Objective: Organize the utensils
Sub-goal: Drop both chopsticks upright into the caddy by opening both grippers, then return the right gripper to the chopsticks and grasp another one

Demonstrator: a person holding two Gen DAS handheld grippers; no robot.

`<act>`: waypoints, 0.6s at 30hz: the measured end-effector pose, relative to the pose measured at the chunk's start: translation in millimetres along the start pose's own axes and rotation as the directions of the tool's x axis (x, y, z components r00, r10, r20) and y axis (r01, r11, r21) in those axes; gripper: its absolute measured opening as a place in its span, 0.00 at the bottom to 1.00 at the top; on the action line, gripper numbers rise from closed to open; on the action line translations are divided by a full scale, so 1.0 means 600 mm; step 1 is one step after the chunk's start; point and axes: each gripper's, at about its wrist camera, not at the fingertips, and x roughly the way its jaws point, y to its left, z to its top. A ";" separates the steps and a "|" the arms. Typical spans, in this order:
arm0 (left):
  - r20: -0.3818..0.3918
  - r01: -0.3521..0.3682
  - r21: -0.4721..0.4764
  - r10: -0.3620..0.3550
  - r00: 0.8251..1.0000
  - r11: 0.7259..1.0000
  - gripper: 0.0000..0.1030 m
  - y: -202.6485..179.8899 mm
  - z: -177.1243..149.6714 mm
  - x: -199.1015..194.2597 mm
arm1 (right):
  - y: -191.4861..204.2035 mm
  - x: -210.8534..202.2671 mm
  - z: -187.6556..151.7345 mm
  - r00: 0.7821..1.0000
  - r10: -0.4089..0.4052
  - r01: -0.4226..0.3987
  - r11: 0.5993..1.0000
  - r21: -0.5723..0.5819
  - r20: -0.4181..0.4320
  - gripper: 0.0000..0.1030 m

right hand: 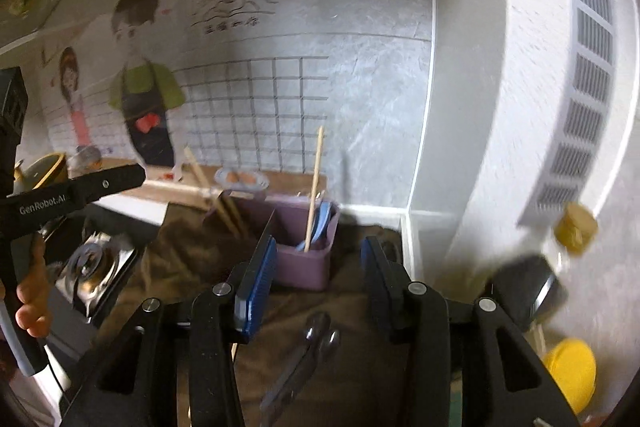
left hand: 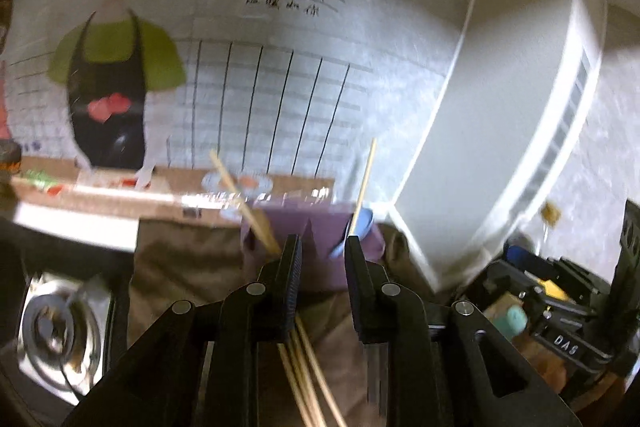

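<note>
A purple utensil holder (right hand: 304, 247) stands on a brown cloth (right hand: 192, 259); it also shows in the left wrist view (left hand: 316, 227). It holds a wooden chopstick (right hand: 314, 187) and blue spoons (right hand: 322, 223) in its right part, and more chopsticks (right hand: 212, 191) lean out at its left. My left gripper (left hand: 322, 243) is open just in front of the holder, with several loose chopsticks (left hand: 308, 375) lying under it. My right gripper (right hand: 318, 247) is open and empty, above metal spoons (right hand: 304, 355) on the cloth.
A gas stove burner (right hand: 90, 267) sits left of the cloth, also in the left wrist view (left hand: 56, 331). A white range hood or cabinet (left hand: 512, 107) rises at the right. A yellow lid (right hand: 572, 371) and dark items lie at the right. The left gripper's body (right hand: 68, 195) shows at the left.
</note>
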 end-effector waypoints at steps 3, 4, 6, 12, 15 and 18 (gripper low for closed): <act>-0.023 -0.029 0.021 0.029 0.999 0.999 0.23 -0.006 -0.053 -0.014 | 0.005 -0.008 -0.045 0.999 0.027 -0.027 1.000 0.007 -0.032 0.40; -0.036 -0.037 0.028 0.038 0.999 0.999 0.23 -0.006 -0.074 -0.018 | 0.009 -0.006 -0.065 0.998 0.044 -0.044 0.999 0.010 -0.053 0.40; -0.058 -0.064 0.032 0.066 0.996 0.997 0.23 -0.004 -0.114 -0.025 | 0.017 0.001 -0.089 0.996 0.047 -0.048 0.999 -0.004 -0.081 0.40; -0.127 -0.126 -0.025 0.122 0.984 0.992 0.23 0.024 -0.215 -0.039 | 0.038 0.037 -0.172 0.963 0.128 -0.131 0.991 0.003 -0.238 0.40; -0.177 -0.137 -0.064 0.124 0.976 0.989 0.23 0.040 -0.254 -0.038 | 0.062 0.055 -0.213 0.936 0.162 -0.174 0.985 -0.010 -0.312 0.38; -0.202 -0.157 -0.092 0.136 0.970 0.983 0.23 0.051 -0.284 -0.043 | 0.089 0.070 -0.245 0.917 0.178 -0.202 0.979 -0.031 -0.357 0.31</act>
